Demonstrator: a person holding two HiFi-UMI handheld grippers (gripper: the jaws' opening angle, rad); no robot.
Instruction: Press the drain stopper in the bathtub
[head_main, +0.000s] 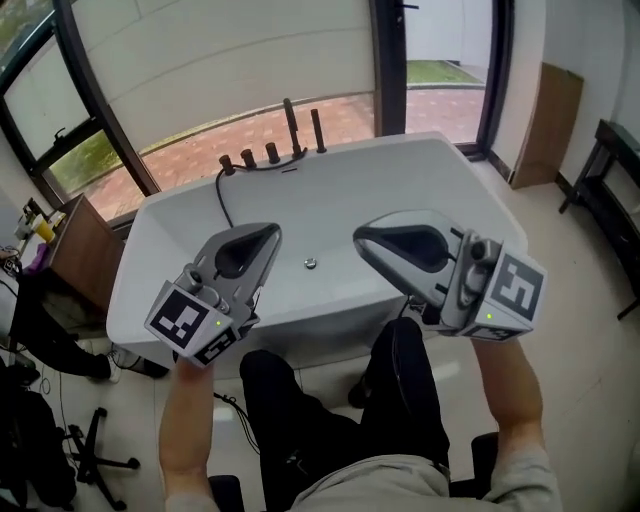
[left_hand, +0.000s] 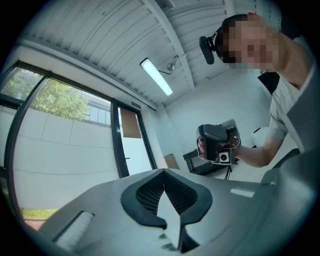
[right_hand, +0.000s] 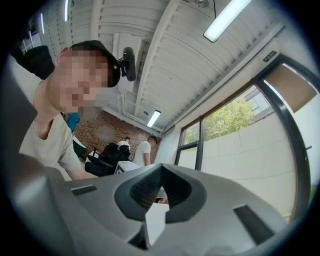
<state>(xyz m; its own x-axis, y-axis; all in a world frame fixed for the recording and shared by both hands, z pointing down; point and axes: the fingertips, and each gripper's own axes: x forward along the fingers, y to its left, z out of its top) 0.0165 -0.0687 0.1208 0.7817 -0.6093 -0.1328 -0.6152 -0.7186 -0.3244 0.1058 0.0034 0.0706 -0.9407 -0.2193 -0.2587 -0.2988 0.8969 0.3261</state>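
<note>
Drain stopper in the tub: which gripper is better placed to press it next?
Probably the left gripper: in the head view its shut tip looks slightly nearer the drain stopper than the right gripper. Neither touches it.

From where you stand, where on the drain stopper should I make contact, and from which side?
The flat top face of the drain stopper, from straight above. It looks like a small round cap lying low on the bathtub floor, so pushing likely suits better than pinching. The left gripper and right gripper are both shut, each a usable blunt tip.
</note>
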